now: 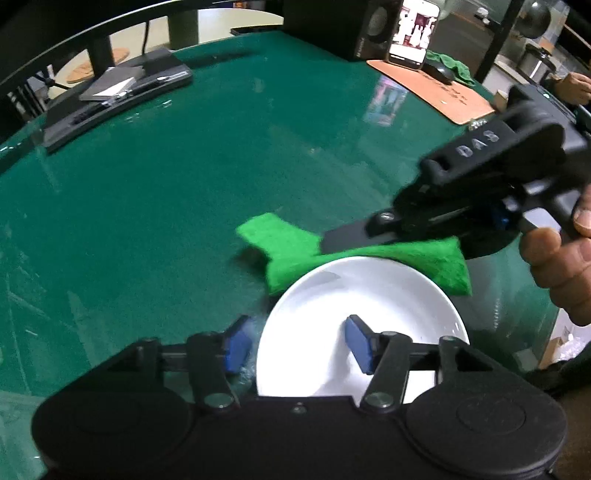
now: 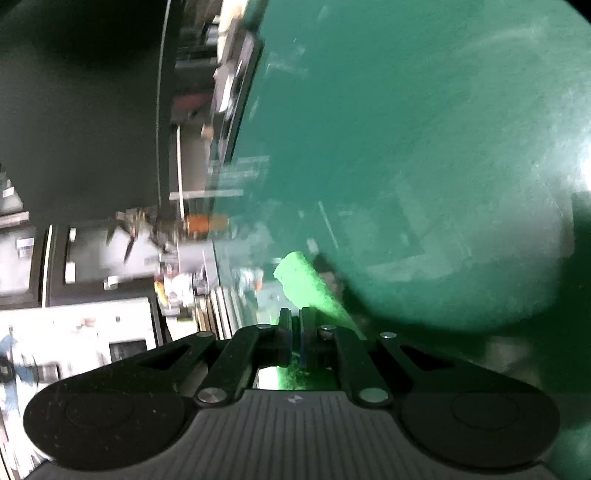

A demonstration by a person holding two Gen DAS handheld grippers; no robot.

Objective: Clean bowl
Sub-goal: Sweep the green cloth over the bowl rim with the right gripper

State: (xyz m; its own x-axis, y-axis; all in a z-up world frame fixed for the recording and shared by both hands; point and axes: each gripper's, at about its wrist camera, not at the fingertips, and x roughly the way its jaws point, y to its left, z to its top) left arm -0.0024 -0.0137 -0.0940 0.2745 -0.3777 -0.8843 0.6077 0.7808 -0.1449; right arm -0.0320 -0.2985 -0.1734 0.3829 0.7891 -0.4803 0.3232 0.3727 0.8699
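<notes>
A white bowl (image 1: 362, 325) sits on the green table close in front of my left gripper (image 1: 299, 343). That gripper is open, with one blue pad outside the bowl's left rim and the other inside the bowl. A bright green cloth (image 1: 295, 254) lies draped just behind the bowl's far rim. My right gripper (image 1: 325, 240) comes in from the right, held by a hand, and is shut on the cloth. In the right wrist view the gripper (image 2: 295, 332) is closed with the green cloth (image 2: 306, 284) sticking out between its fingers. The bowl does not show there.
A black monitor base (image 1: 114, 96) stands at the far left of the glass-topped green table (image 1: 184, 184). A speaker (image 1: 369, 26), a lit phone (image 1: 413, 33), a mouse (image 1: 439, 70) and a tan pad (image 1: 436, 92) are at the far right. The table edge shows at left in the right wrist view (image 2: 236, 155).
</notes>
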